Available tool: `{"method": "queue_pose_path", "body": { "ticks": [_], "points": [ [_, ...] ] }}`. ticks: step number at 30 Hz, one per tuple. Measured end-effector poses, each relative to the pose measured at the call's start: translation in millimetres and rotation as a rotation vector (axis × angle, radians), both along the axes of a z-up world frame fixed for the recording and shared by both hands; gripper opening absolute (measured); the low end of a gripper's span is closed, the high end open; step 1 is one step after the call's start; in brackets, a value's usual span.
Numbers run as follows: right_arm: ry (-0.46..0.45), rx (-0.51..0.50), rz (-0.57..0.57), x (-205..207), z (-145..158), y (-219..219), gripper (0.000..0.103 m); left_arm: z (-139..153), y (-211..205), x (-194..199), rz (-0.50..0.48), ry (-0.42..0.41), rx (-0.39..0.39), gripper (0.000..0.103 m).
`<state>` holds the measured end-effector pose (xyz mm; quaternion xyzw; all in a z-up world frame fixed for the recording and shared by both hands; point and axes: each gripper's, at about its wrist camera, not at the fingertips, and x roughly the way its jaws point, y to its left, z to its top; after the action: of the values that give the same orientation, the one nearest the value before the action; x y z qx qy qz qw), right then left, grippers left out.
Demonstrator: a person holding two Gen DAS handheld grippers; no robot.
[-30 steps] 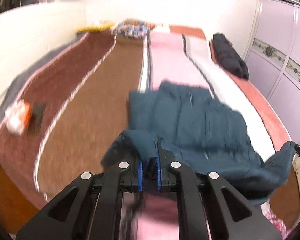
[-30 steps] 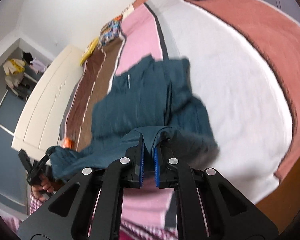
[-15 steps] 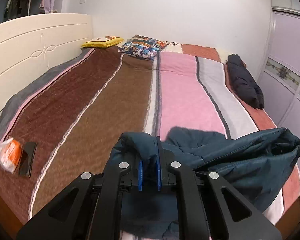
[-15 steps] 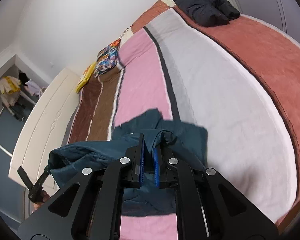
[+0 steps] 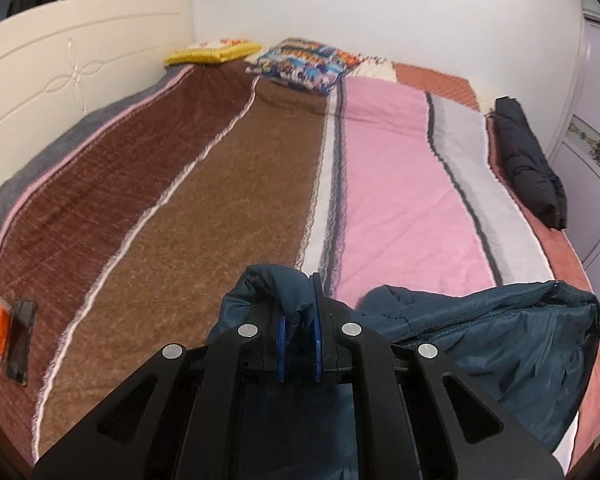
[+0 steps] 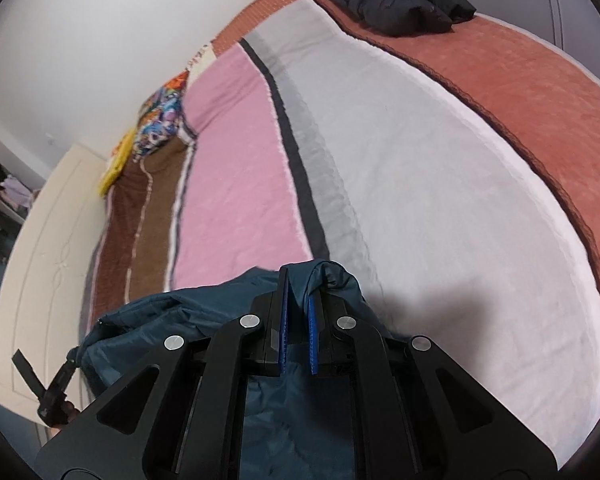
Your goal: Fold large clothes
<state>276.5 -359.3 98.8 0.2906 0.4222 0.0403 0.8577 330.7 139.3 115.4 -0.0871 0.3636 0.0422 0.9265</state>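
A striped bedspread (image 5: 260,184) meets a cream headboard (image 5: 72,64), white walls.

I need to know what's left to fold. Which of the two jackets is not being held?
The black jacket, lying bunched at the bed's far right edge. The teal jacket is pinched by both the left gripper and right gripper.

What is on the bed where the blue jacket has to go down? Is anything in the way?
Nothing visible. Both grippers, left and right, already clamp the teal jacket. The black jacket and pillows lie far off.
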Motion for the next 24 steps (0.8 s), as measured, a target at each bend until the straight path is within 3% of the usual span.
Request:
{"method": "queue_pose_path", "body": {
  "ticks": [10, 17, 24],
  "points": [
    [0.102, -0.099, -0.006, 71, -75, 16, 0.008, -71, -1, 72, 0.038, 0.129, 0.026, 0.01],
    [0.166, -0.148, 0.014, 84, -129, 22, 0.008, -112, -5, 90, 0.047, 0.192, 0.056, 0.014],
    [0.186, -0.131, 0.037, 81, -136, 21, 0.009, -121, -5, 94, 0.049, 0.214, 0.058, 0.016]
  ]
}}
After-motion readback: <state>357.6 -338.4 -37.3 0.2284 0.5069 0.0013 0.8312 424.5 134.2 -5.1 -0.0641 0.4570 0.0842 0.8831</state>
